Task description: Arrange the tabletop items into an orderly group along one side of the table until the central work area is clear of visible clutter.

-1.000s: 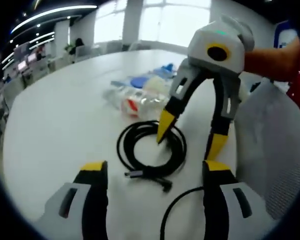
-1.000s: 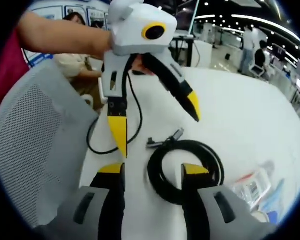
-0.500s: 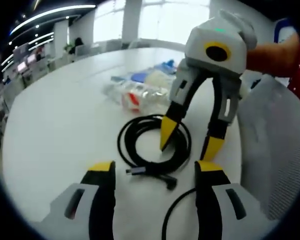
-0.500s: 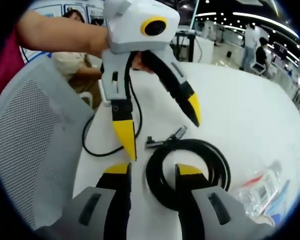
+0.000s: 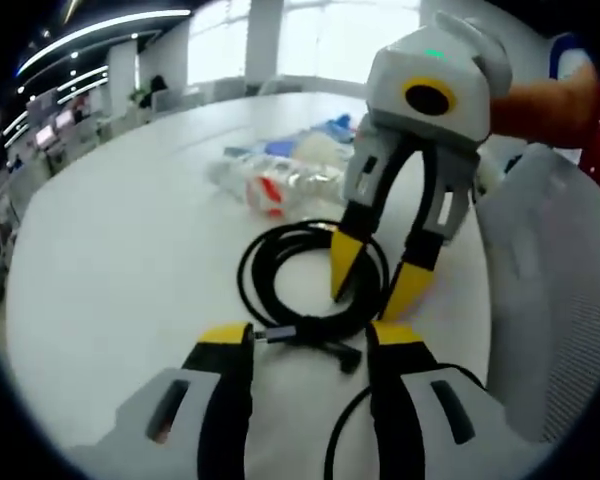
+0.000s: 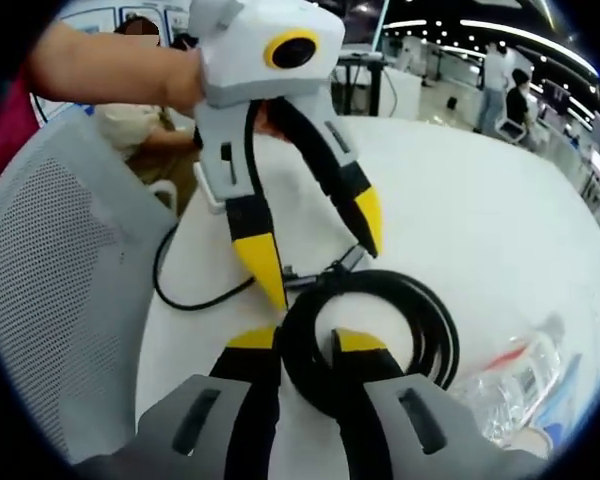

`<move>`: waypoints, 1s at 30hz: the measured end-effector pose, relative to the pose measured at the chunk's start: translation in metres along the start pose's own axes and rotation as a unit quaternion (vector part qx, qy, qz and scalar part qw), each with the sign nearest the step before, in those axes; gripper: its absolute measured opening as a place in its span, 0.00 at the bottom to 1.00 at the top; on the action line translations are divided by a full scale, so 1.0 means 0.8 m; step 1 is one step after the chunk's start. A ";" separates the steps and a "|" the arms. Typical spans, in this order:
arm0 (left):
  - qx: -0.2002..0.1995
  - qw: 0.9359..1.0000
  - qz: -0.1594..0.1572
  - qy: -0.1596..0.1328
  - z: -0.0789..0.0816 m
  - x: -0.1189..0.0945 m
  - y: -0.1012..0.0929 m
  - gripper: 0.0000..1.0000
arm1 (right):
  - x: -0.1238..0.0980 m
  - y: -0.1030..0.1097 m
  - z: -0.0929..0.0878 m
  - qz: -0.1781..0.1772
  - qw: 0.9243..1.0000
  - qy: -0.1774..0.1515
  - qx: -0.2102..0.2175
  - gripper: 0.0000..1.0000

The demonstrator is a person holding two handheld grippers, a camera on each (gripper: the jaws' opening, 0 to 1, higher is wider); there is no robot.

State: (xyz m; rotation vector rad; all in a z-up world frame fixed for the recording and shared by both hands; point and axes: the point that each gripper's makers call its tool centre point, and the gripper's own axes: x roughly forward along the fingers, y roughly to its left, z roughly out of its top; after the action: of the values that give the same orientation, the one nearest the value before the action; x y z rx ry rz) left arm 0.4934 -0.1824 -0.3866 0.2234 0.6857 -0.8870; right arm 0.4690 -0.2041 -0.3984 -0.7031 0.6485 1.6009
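A coiled black cable (image 5: 280, 290) lies on the white table (image 5: 110, 250), its plug ends (image 5: 320, 340) pointing at my left gripper. My left gripper (image 5: 308, 338) hovers open over those plug ends, jaws partly narrowed, nothing held. In the right gripper view it comes down from the top as the left gripper (image 6: 318, 245), one jaw on each side of the plugs (image 6: 325, 275). My right gripper (image 6: 305, 342) is shut on the near side of the cable coil (image 6: 420, 320). The left gripper view shows the right gripper (image 5: 378, 280) pinching the coil's right side.
Clear plastic packets with red and blue contents (image 5: 275, 185) lie beyond the coil; they appear as the packets (image 6: 520, 385) in the right gripper view. A thin black wire (image 6: 190, 290) hangs off the table edge. A grey mesh chair back (image 6: 50, 280) stands beside the table. A person's arm (image 6: 110, 70) holds the left gripper.
My right gripper's jaws have come together onto the coil's side. My left gripper's jaws have narrowed and moved closer to the plug ends.
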 end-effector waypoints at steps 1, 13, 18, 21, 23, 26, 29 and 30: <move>0.001 1.000 0.001 0.001 0.000 0.000 0.001 0.42 | 0.001 0.000 0.000 0.001 1.000 0.000 0.000 0.19; -0.002 1.000 0.008 0.003 0.000 0.001 0.009 0.35 | 0.006 -0.002 0.002 -0.006 1.000 0.007 -0.027 0.10; -0.001 1.000 0.008 0.004 0.001 0.000 0.010 0.34 | 0.005 -0.003 0.002 -0.009 0.999 0.012 -0.049 0.07; -0.002 1.000 0.008 0.003 0.001 -0.001 0.011 0.34 | 0.004 -0.004 0.003 -0.010 0.998 0.014 -0.053 0.06; -0.001 1.000 0.009 0.001 0.002 -0.001 0.011 0.33 | 0.003 -0.003 0.004 -0.012 0.998 0.013 -0.058 0.06; -0.002 1.000 0.011 -0.001 0.004 -0.004 0.011 0.33 | 0.001 -0.003 0.006 -0.017 0.997 0.014 -0.071 0.05; -0.002 1.000 0.011 -0.003 0.005 -0.007 0.009 0.33 | -0.001 -0.002 0.009 -0.016 0.997 0.015 -0.072 0.05; -0.001 1.000 0.012 -0.004 0.006 -0.009 0.009 0.33 | -0.002 -0.002 0.010 -0.016 0.997 0.015 -0.074 0.05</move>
State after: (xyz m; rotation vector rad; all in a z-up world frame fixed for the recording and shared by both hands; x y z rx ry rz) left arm 0.4981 -0.1752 -0.3790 0.2253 0.6745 -0.8636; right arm 0.4697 -0.1989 -0.3923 -0.8436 0.5410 1.6223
